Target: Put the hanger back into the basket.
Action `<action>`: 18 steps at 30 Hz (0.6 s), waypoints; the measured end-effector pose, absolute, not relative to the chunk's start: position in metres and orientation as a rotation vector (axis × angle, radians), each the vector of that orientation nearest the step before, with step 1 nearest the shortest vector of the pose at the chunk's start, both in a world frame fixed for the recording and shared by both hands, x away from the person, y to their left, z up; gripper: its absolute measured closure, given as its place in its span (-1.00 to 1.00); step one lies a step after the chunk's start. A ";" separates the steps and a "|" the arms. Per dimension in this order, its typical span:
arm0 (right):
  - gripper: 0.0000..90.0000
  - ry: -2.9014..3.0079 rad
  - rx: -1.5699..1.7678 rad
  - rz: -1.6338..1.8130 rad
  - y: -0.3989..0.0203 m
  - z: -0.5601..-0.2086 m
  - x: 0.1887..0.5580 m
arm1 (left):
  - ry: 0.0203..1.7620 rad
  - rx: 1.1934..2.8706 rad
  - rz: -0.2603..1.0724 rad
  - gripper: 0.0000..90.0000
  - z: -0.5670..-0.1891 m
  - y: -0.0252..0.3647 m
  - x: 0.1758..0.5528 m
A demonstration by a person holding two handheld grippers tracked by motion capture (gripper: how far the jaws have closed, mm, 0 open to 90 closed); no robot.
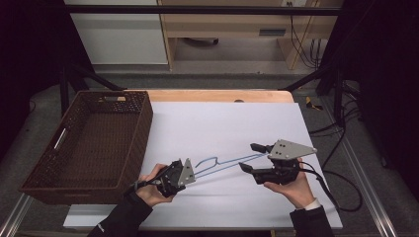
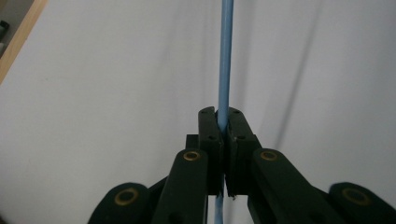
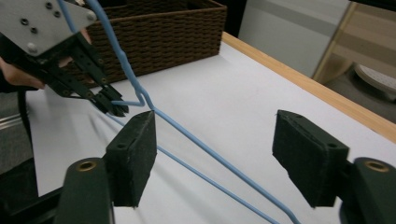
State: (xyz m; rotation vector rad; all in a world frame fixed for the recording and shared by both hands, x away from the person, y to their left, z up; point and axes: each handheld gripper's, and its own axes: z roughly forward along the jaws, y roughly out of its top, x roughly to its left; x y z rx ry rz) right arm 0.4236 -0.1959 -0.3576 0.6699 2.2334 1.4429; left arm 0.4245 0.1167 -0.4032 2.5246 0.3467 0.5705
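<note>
While the brown wicker basket (image 1: 94, 143) sits at the far left of the white surface (image 1: 222, 128), my left tongs (image 1: 184, 173) just right of it are pinching the blue wire hanger (image 1: 225, 161). That hanger stretches rightward from the basket, above the surface, to my right tongs (image 1: 247, 157), spread wide around its far end.

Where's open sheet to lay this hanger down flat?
Bare white sheet lies beyond the blue hanger, between the wicker basket and the sheet's right edge. The near strip is crowded by the left gripper, clamped on the hanger, and the open right gripper.
</note>
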 end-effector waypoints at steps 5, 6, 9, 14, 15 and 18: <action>-0.45 2.179 0.786 1.462 -0.212 -0.367 0.421 | 0.427 2.497 0.539 0.93 -0.398 0.118 0.427; -0.46 2.170 0.811 1.473 -0.215 -0.370 0.420 | 0.439 2.487 0.530 0.93 -0.397 0.119 0.428; -0.52 2.158 0.874 1.468 -0.223 -0.378 0.419 | 0.480 2.464 0.518 0.93 -0.394 0.121 0.429; -0.63 2.143 0.962 1.424 -0.233 -0.394 0.420 | 0.538 2.438 0.499 0.93 -0.387 0.122 0.429; -0.63 2.139 0.978 1.413 -0.235 -0.397 0.420 | 0.550 2.434 0.496 0.93 -0.385 0.122 0.430; -0.69 2.122 1.020 1.394 -0.239 -0.404 0.420 | 0.600 2.418 0.476 0.93 -0.379 0.125 0.432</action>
